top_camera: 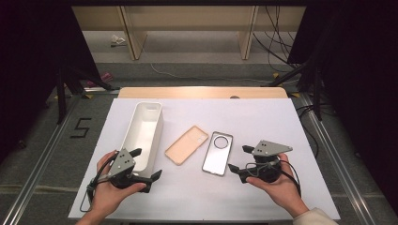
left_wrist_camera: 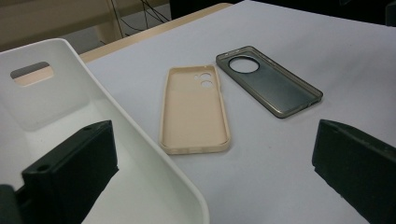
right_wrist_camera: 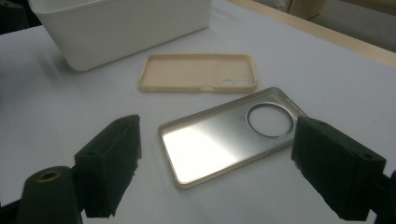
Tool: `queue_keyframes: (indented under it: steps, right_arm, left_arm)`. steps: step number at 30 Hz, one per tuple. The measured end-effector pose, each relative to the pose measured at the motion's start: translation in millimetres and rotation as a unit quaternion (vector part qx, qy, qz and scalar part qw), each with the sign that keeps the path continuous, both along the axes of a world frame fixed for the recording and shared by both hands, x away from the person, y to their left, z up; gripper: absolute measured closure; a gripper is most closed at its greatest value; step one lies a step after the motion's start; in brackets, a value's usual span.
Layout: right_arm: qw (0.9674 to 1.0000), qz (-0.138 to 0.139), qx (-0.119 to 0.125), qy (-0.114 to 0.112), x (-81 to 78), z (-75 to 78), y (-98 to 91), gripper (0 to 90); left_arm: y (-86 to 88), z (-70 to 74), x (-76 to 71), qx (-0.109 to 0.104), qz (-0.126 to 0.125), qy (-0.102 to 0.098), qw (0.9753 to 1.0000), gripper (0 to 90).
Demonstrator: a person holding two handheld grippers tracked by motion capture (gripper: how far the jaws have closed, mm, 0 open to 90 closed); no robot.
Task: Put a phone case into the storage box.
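Observation:
A long white bin (top_camera: 143, 133) stands on the left of the white table sheet (top_camera: 263, 117). To its right lie a beige phone case (top_camera: 187, 145) and a grey translucent case (top_camera: 218, 153) with a round camera hole, both hollow side up. My left gripper (top_camera: 146, 163) is open at the bin's near end. In the left gripper view its jaws straddle the bin's side wall (left_wrist_camera: 140, 149), with the beige case (left_wrist_camera: 194, 112) and grey case (left_wrist_camera: 271, 86) ahead. My right gripper (top_camera: 239, 158) is open just right of the grey case (right_wrist_camera: 219, 140), nothing pressed between its jaws.
The bin (right_wrist_camera: 126, 28) is empty inside. A wooden table edge (top_camera: 202, 92) runs along the far side, with shelving legs and cables (top_camera: 277, 42) on the floor beyond. Dark stands flank both sides. A "5" (top_camera: 80, 127) marks the floor at left.

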State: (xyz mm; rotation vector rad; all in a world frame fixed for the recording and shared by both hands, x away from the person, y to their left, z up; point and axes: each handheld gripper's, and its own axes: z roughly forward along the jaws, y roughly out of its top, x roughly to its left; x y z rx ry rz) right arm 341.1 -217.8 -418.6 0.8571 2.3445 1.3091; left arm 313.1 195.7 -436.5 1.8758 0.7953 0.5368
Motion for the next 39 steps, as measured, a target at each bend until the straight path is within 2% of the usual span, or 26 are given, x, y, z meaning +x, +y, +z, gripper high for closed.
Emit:
queue_keyframes:
  steps: [7,8,9,10,11,12,13,14,16,17,18,19,20,21,22,26,27,28,30,31,33,36,39]
  right_arm:
    - [0.9999,0.010,-0.004,0.008,1.3,-1.4,3.7,25.3]
    - [0.9998,0.015,-0.004,0.012,1.9,-1.9,5.6,35.1]
    - [0.9998,0.015,-0.004,0.012,1.9,-1.9,5.6,35.1]
    - [0.9995,0.025,-0.004,0.017,3.4,-2.6,8.9,46.4]
    - [0.9995,0.025,-0.004,0.017,3.4,-2.6,8.9,46.4]
    - [0.9989,0.036,-0.013,0.026,5.6,-4.5,15.4,58.5]
    - [0.9989,0.036,-0.013,0.026,5.6,-4.5,15.4,58.5]
    - [0.9974,0.051,-0.031,0.038,9.0,-7.5,24.0,72.2]
    - [0.9950,0.066,-0.050,0.056,12.2,-11.8,33.5,82.2]
    - [0.9950,0.066,-0.050,0.056,12.2,-11.8,33.5,82.2]
    - [0.9911,0.079,-0.076,0.075,15.5,-15.9,42.6,89.6]
    - [0.9911,0.079,-0.076,0.075,15.5,-15.9,42.6,89.6]
    - [0.9886,0.080,-0.096,0.084,19.7,-18.7,50.4,90.0]
    - [0.9886,0.080,-0.096,0.084,19.7,-18.7,50.4,90.0]
    - [0.9863,0.071,-0.115,0.095,25.4,-21.6,57.0,90.0]
    - [0.9791,0.065,-0.153,0.117,36.5,-31.4,66.8,90.0]
    - [0.9791,0.065,-0.153,0.117,36.5,-31.4,66.8,90.0]
    - [0.9747,0.060,-0.171,0.131,40.4,-36.5,69.0,90.0]
    - [0.9713,0.058,-0.178,0.146,42.2,-38.9,69.4,90.0]
    - [0.9713,0.058,-0.178,0.146,42.2,-38.9,69.4,90.0]
    - [0.9681,0.056,-0.192,0.151,42.8,-41.8,68.7,90.0]
    - [0.9652,0.053,-0.204,0.155,44.4,-45.7,67.0,90.0]
    - [0.9645,0.054,-0.204,0.159,45.7,-45.6,65.0,90.0]
  left_arm:
    - [-0.1,0.1,-0.1,-0.001,0.000,-0.001,1.0000,0.0]
    - [-0.2,0.0,0.0,-0.001,0.000,0.000,1.0000,0.0]
    - [-0.2,0.0,0.0,-0.001,0.000,0.000,1.0000,0.0]
    - [-0.6,0.0,0.3,-0.001,0.000,0.000,1.0000,0.0]
    - [-0.6,0.0,0.3,-0.001,0.000,0.000,1.0000,0.0]
    - [-1.2,-0.1,0.6,0.000,-0.002,0.000,1.0000,0.0]
    - [-1.2,-0.1,0.6,0.000,-0.002,0.000,1.0000,0.0]
    - [-1.5,-0.2,0.7,0.000,-0.001,-0.001,1.0000,0.0]
    - [-1.6,-0.2,0.7,-0.001,-0.002,-0.001,1.0000,0.0]
    - [-1.6,-0.2,0.7,-0.001,-0.002,-0.001,1.0000,0.0]
    - [-1.7,-0.3,0.9,-0.001,-0.002,-0.001,1.0000,0.0]
    - [-1.7,-0.3,0.9,-0.001,-0.002,-0.001,1.0000,0.0]
    - [-1.7,-0.2,0.9,-0.001,-0.002,-0.001,1.0000,0.0]
    - [-1.7,-0.2,0.9,-0.001,-0.002,-0.001,1.0000,0.0]
    - [-1.6,0.1,0.9,0.001,-0.003,-0.002,1.0000,0.0]
    - [-1.2,0.2,0.7,-0.001,-0.001,-0.001,1.0000,0.0]
    - [-1.2,0.2,0.7,-0.001,-0.001,-0.001,1.0000,0.0]
    - [-1.0,0.2,1.0,-0.002,-0.001,-0.001,1.0000,0.0]
    - [-1.1,0.1,0.9,-0.002,-0.001,0.000,1.0000,0.0]
    - [-1.1,0.0,1.0,-0.001,-0.002,0.000,1.0000,0.0]
    - [-1.3,0.1,0.8,-0.002,-0.002,0.000,1.0000,0.0]
    - [-1.7,0.1,0.9,-0.001,-0.003,-0.001,1.0000,0.0]
    - [-1.7,0.1,0.8,-0.001,-0.003,-0.001,1.0000,0.0]
